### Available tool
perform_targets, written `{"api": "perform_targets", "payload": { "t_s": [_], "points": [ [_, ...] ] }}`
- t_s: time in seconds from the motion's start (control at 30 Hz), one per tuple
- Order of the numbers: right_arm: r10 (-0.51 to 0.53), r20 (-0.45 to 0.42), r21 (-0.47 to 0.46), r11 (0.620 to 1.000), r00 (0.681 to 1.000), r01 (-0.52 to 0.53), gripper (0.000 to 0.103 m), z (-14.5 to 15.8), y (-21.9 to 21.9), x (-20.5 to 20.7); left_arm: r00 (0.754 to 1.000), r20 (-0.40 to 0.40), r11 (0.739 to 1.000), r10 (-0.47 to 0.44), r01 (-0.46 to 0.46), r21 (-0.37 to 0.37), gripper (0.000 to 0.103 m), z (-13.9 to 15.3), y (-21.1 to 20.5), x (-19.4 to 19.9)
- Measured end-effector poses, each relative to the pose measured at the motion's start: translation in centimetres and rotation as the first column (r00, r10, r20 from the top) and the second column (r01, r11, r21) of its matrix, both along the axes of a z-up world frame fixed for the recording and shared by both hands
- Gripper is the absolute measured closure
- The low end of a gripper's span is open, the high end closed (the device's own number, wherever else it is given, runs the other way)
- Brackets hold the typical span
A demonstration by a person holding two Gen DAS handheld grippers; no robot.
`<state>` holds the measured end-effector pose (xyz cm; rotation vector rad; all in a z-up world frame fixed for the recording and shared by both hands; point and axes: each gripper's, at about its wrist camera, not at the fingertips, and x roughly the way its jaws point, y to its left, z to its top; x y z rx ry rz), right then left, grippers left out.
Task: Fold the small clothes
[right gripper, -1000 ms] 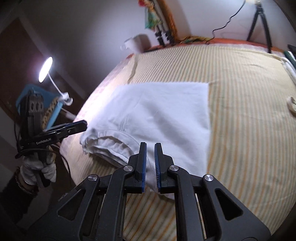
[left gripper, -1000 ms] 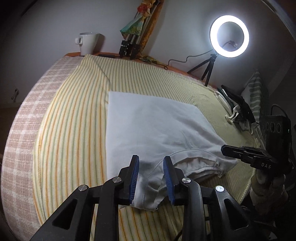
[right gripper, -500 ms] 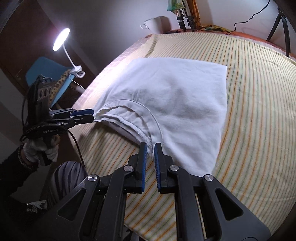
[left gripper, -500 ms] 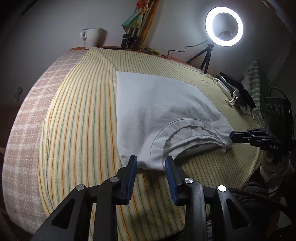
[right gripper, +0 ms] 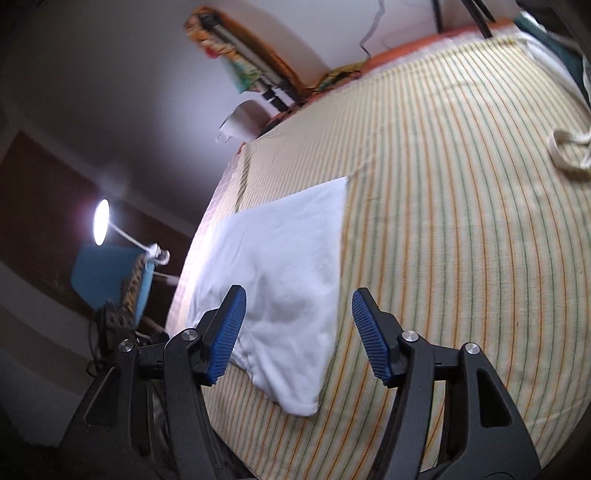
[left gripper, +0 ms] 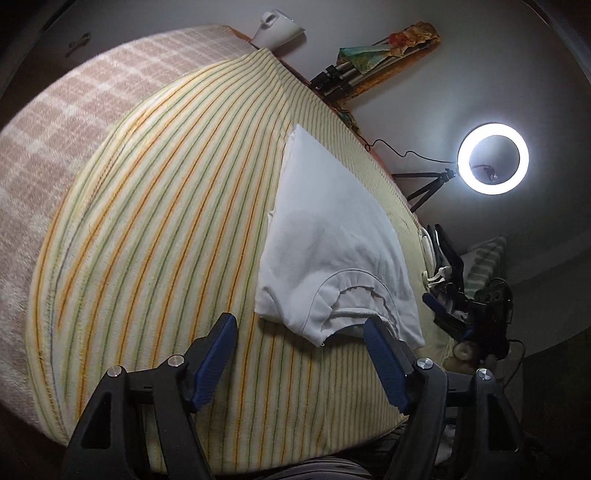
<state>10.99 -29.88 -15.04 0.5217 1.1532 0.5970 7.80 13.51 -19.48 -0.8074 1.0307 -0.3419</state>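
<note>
Both hand-held grippers, left (left gripper: 300, 334) & right (right gripper: 297, 319), just opened, off white shirt (left gripper: 332, 251); collar shows in left view only.

Folded shirt (left gripper: 332, 240) flat on striped cloth (left gripper: 166, 240), neck end toward the near edge. Behind the cloth — mug (left gripper: 277, 31), then ring light (left gripper: 493, 158) further right. Left claw (left gripper: 300, 334) just before the collar; right claw (right gripper: 298, 312) above the shirt's near end.

Mug (left gripper: 279, 27) cut by top edge; tripod legs (right gripper: 461, 16) cropped, blurred.
</note>
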Motion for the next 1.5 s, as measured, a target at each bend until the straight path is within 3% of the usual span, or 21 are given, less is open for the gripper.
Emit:
{"api": "perform_targets", "payload": {
  "t_s": [0.27,0.43,0.57,0.8,1.03,1.2,1.3,1.5],
  "points": [
    [-0.042,-0.094,0.032,0.998,0.995,0.045,0.04,-2.6,-0.1,2.6,0.999,-0.026,0.999,0.028,-0.029,-0.039,0.034,-0.2,-0.8,0.8],
    [-0.045,-0.112,0.051,0.997,0.993,0.051,0.04,-3.5,0.4,3.7,1.0,-0.019,1.0,0.013,-0.013,-0.015,0.034,0.0,-1.5,1.6],
    [-0.035,-0.107,0.048,0.998,0.994,0.04,0.041,-3.7,1.3,4.6,1.0,-0.022,1.0,0.004,-0.005,-0.004,0.041,0.0,-1.8,2.1],
    [-0.032,-0.114,0.076,0.996,0.993,0.041,0.055,-4.7,2.9,6.2,1.0,-0.025,1.0,-0.006,0.007,0.012,0.055,-0.2,-1.8,2.8],
    [-0.023,-0.112,0.088,0.996,0.993,0.032,0.058,-5.0,4.7,7.7,0.999,-0.036,1.0,-0.004,0.004,0.022,0.069,-0.4,-2.0,3.8],
    [-0.016,-0.111,0.054,0.998,0.994,0.022,0.079,-5.2,5.8,8.1,1.0,-0.029,0.999,-0.001,0.002,0.045,0.086,-0.2,-2.1,3.9],
    [-0.02,-0.095,0.016,1.0,0.995,0.022,0.091,-4.9,6.1,7.9,1.0,-0.002,0.997,-0.004,0.004,0.072,0.087,0.6,-2.4,3.8],
    [-0.003,-0.028,-0.047,0.999,1.0,0.002,0.094,-2.8,6.9,7.4,0.999,0.043,0.992,-0.015,0.01,0.126,0.09,2.1,-2.8,3.6]
  ]
}}
